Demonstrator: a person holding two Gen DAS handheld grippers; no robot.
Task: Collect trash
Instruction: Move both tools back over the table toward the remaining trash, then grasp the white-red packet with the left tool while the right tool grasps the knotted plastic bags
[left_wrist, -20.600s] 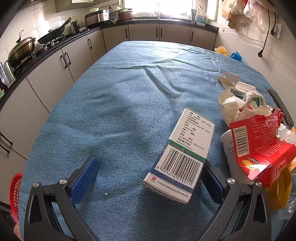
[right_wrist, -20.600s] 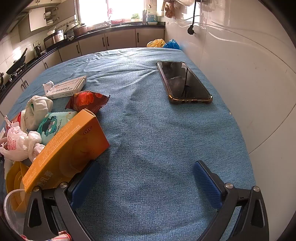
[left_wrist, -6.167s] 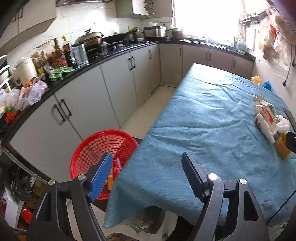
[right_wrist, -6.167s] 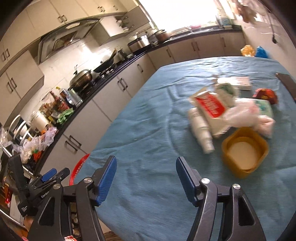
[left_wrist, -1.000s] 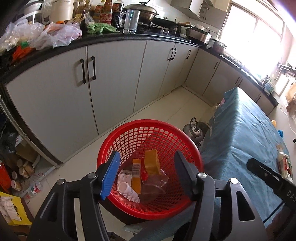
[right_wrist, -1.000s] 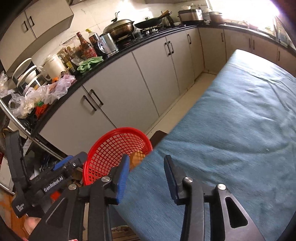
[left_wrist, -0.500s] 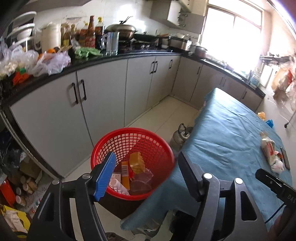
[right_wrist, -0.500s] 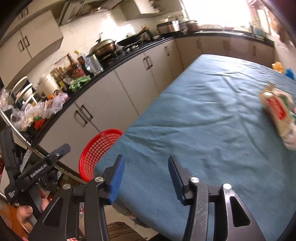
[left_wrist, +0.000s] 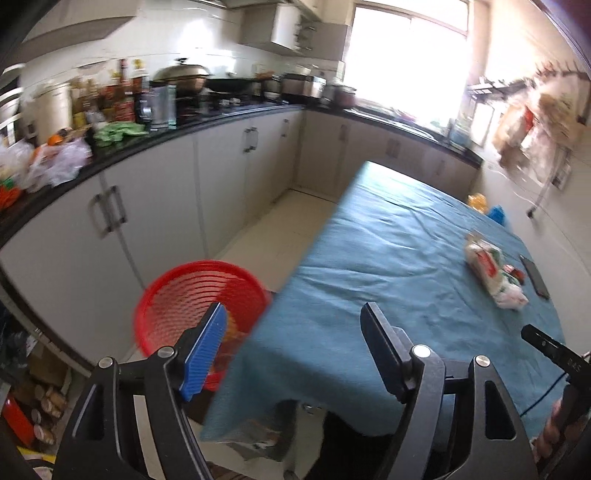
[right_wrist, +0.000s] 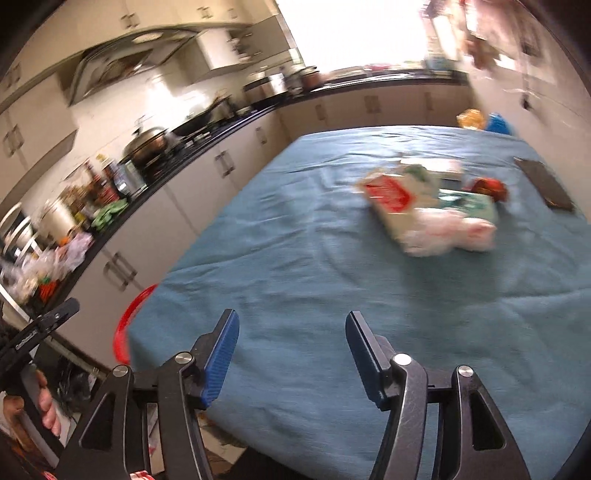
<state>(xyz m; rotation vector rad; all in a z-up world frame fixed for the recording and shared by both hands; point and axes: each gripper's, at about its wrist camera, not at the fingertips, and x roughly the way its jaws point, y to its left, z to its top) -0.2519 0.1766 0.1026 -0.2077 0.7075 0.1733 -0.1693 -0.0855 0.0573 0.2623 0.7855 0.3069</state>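
Both tongs empty, trash pile still on the table

In the left wrist view the left tongs (left_wrist: 291, 345) stand spread and are opening, nothing between them — the red basket (left_wrist: 177, 291) sits at lower left of the frame, on the floor beside the blue-clothed table (left_wrist: 369, 280), with some trash blurred inside. The right tongs (right_wrist: 291, 354), at the bottom centre of their own view, are likewise spread, opening and empty. The remaining trash pile (right_wrist: 428, 210) — a red-and-white packet, white plastic, a green wrapper — lies on the table at upper right of that frame, with a dark phone (right_wrist: 545, 182) near its right side.
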